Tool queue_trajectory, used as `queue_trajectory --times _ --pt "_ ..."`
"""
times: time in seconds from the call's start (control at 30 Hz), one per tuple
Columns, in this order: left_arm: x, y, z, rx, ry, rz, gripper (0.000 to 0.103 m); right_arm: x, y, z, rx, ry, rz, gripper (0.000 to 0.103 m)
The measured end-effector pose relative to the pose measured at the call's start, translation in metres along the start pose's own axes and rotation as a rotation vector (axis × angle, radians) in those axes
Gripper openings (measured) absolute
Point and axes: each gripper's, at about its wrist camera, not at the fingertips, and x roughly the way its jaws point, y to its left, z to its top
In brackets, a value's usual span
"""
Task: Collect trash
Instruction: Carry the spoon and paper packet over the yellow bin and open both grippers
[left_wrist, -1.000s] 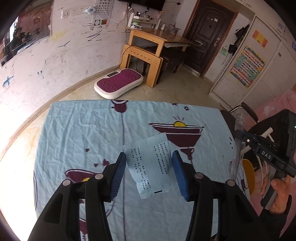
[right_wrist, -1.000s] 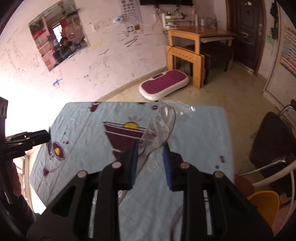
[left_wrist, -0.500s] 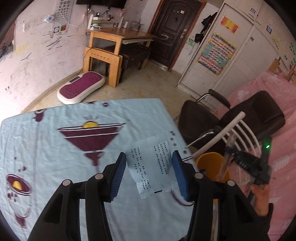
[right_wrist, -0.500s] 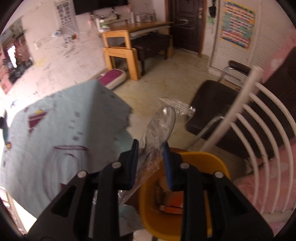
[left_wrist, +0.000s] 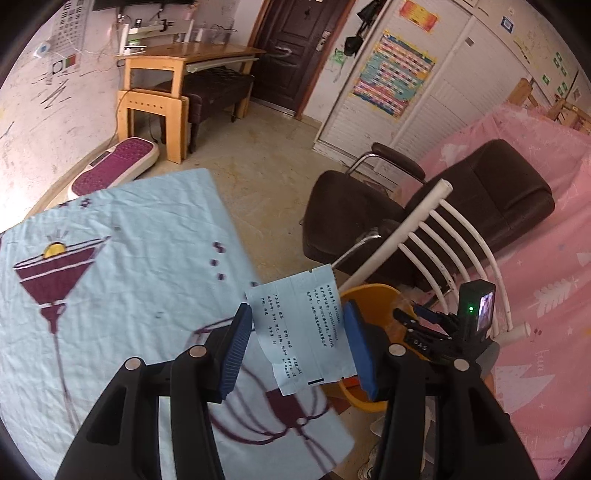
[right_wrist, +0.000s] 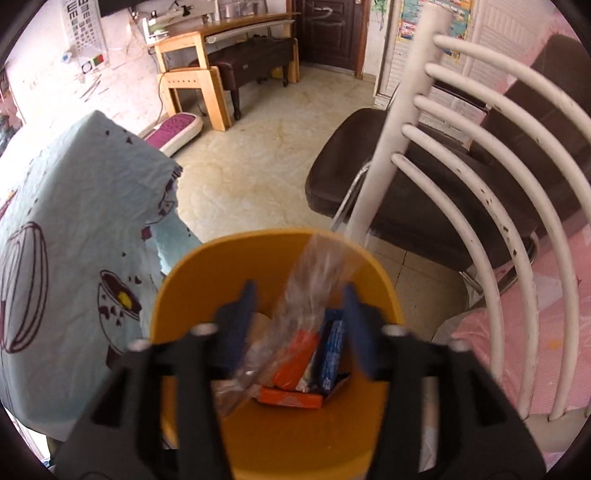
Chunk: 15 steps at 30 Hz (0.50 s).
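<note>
Over the table corner, left wrist view: your left gripper (left_wrist: 295, 345) carries a pale blue paper packet (left_wrist: 301, 328) printed with dark text. It is flat, lightly creased, notched at its top edge and marked with a black bar near the bottom; it spans the gap between the blue pads (left_wrist: 236, 350), pinched at its edges. This item is not yet binned. The packet hangs above the edge of the light blue cocktail-print tablecloth (left_wrist: 110, 295), with the yellow bin (left_wrist: 373, 295) just beyond it on the floor, beside the white slatted chair (left_wrist: 443, 236). Your right gripper (left_wrist: 424, 325) shows here over the bin.

Above the bin, right wrist view: your right gripper (right_wrist: 299, 321) points down into the yellow bin (right_wrist: 236, 251), and its jaws are opening. A clear plastic wrapper (right_wrist: 314, 273), crinkled and see-through, stands between them, no longer pressed by either pad, its lower end reaching in among the contents. Judged from this, the drop is under way but not finished. Already in the bin: an orange box (right_wrist: 290, 398), a blue packet (right_wrist: 332, 350) and other scraps too blurred to name.

Remaining, as far as you can see: let the wrapper fall clear, then bring the blue packet over and drop it. No further trash shows on the visible part of the cloth.
</note>
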Motion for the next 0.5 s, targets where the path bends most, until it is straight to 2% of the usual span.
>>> queue_trajectory --times 0.23,0.33,0.43,0.5 --pt "0.047 -0.06 -0.007 0.06 0.069 -0.068 0.048 -0.021 -0.025 -0.013 0.037 -0.06 0.015 0.058" --pt "0.076 -0.088 -0.011 0.088 0.099 -0.084 0.048 -0.037 -0.035 -0.02 0.039 -0.088 0.022 0.068" --pt "0.101 -0.107 -0.015 0.104 0.106 -0.092 0.048 -0.048 -0.04 -0.028 0.041 -0.093 0.015 0.068" --pt "0.122 -0.117 -0.019 0.097 0.139 -0.111 0.048 -0.055 -0.045 -0.034 0.037 -0.093 0.007 0.068"
